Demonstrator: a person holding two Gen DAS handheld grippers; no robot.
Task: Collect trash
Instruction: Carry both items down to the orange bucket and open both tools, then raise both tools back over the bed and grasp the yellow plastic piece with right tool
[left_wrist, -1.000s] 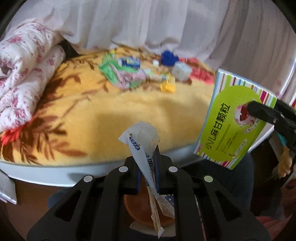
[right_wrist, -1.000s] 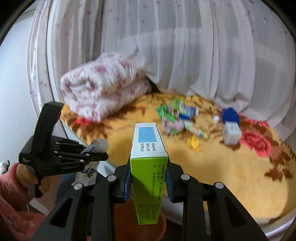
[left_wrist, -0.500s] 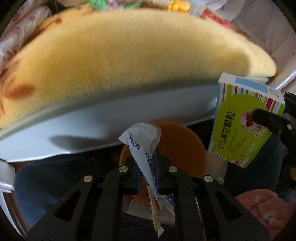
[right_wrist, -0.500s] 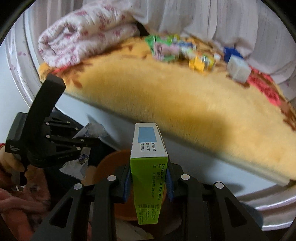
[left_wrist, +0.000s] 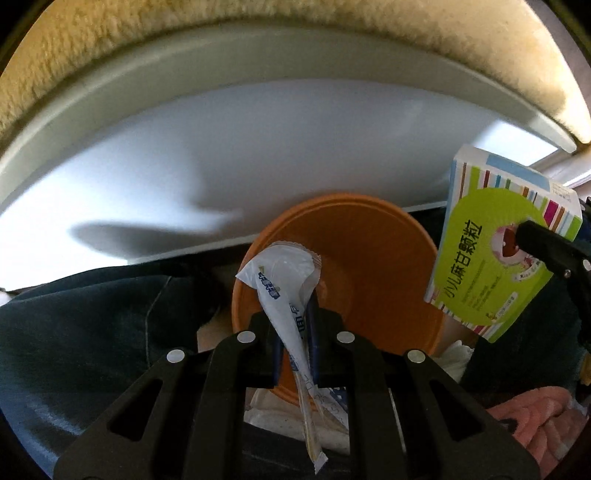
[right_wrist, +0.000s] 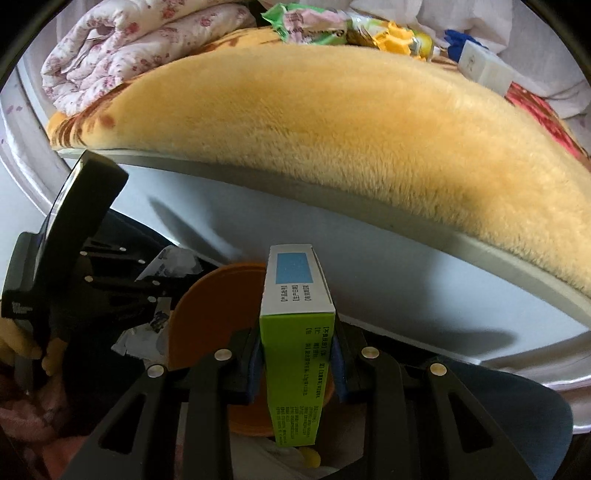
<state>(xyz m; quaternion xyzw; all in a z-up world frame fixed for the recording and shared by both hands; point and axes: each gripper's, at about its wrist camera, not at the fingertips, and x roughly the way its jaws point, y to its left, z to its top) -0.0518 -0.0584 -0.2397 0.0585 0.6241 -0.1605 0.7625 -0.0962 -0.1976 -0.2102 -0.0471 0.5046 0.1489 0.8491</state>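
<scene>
I'm at the drop-off step. My left gripper (left_wrist: 293, 332) is clamped tight on a crumpled white plastic sachet with blue print (left_wrist: 282, 280), which hangs just over the near rim of the round orange plastic bin (left_wrist: 369, 266) below and ahead of it. My right gripper (right_wrist: 297, 354) is pinched on a lime-green cardboard medicine box (right_wrist: 297, 350), with the bin beneath and left of its jaws. I judge the next move is to centre both loads over the bin's mouth and open up.
</scene>
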